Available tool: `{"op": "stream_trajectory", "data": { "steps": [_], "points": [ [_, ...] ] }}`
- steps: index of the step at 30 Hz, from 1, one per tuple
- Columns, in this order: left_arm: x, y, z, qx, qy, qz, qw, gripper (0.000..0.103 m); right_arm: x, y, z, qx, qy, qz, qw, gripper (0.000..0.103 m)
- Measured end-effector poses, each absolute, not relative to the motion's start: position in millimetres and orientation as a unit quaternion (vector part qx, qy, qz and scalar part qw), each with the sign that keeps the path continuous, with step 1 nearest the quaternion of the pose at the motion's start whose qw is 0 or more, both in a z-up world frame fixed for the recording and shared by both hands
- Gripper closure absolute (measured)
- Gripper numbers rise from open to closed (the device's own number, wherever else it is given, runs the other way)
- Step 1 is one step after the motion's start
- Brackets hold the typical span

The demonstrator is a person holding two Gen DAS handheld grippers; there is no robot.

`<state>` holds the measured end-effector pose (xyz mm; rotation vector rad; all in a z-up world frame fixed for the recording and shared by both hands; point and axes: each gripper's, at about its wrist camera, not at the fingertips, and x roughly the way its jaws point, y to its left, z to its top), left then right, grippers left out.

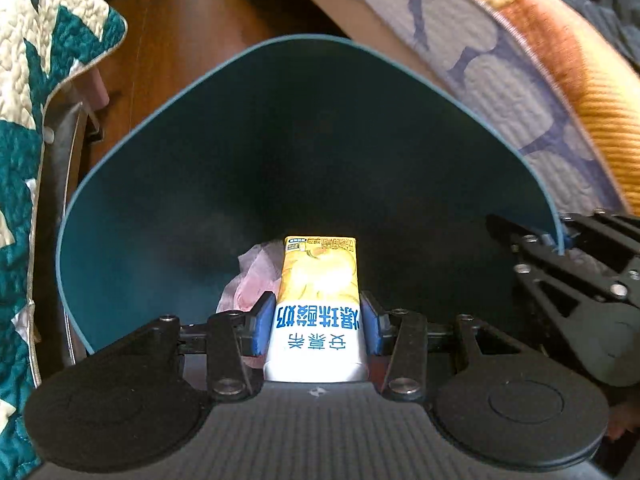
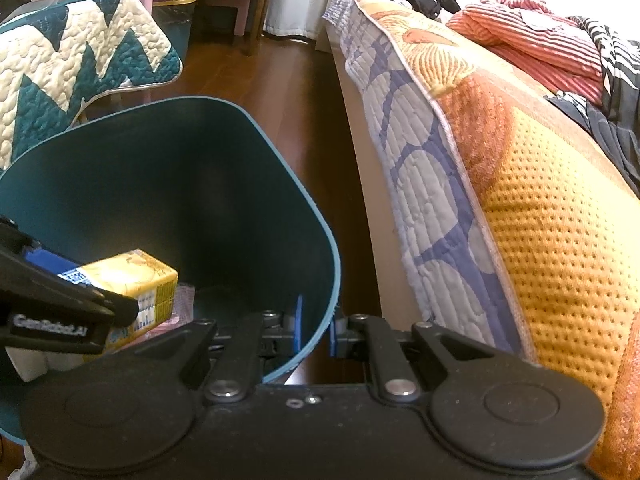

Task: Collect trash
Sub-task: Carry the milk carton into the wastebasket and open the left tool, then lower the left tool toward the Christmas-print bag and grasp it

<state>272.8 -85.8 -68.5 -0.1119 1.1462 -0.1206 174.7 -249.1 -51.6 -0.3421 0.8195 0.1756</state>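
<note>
Left gripper (image 1: 318, 322) clamping a yellow-and-white drink carton (image 1: 318, 308), low centre of the left wrist frame, over the mouth of the teal bin (image 1: 140, 200). Right gripper (image 2: 314, 330) pinching the bin's rim, lower centre of its frame. Pink wrapper (image 1: 248, 280) lying inside, behind the carton.

Blue Chinese print "安慕希 爆珠酸奶" on the yellow carton (image 1: 318, 304), "GenRobot.AI" on the left gripper (image 2: 80, 300)

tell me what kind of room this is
Most likely a bedroom in a home. A bed with a quilted cover and clothes heaped on it runs along the right, beside a wood floor, and a quilt-draped chair stands behind the teal bin.
</note>
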Motion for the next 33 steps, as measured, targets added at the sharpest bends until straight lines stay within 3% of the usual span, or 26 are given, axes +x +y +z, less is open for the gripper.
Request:
{"op": "stream_trajectory", "data": {
  "steps": [5, 9, 17, 19, 24, 30, 33],
  "points": [
    [275, -86, -68, -0.054, 0.537, -0.058, 0.840, 0.059, 181, -258, -56, -0.145, 0.414, 0.076, 0.895, 0.091],
    [271, -86, -60, -0.060, 0.522, -0.062, 0.849, 0.044, 184, -265, -59, -0.131, 0.431, 0.066, 0.891, 0.090],
    [239, -87, -30, -0.072, 0.482, -0.087, 0.869, 0.044, 180, -268, -57, -0.123, 0.437, 0.069, 0.888, 0.085],
    [226, -86, -18, -0.071, 0.468, -0.092, 0.876, 0.038, 180, -268, -56, -0.120, 0.438, 0.069, 0.888, 0.085],
    [190, -73, 3, -0.098, 0.444, -0.107, 0.884, 0.036, 179, -270, -52, -0.119, 0.439, 0.072, 0.888, 0.085],
    [147, -44, -1, -0.110, 0.451, -0.091, 0.881, 0.030, 179, -269, -52, -0.121, 0.443, 0.076, 0.885, 0.081],
    [129, -32, -17, -0.100, 0.474, -0.075, 0.871, 0.030, 181, -265, -53, -0.148, 0.438, 0.083, 0.883, 0.087]
  ]
}}
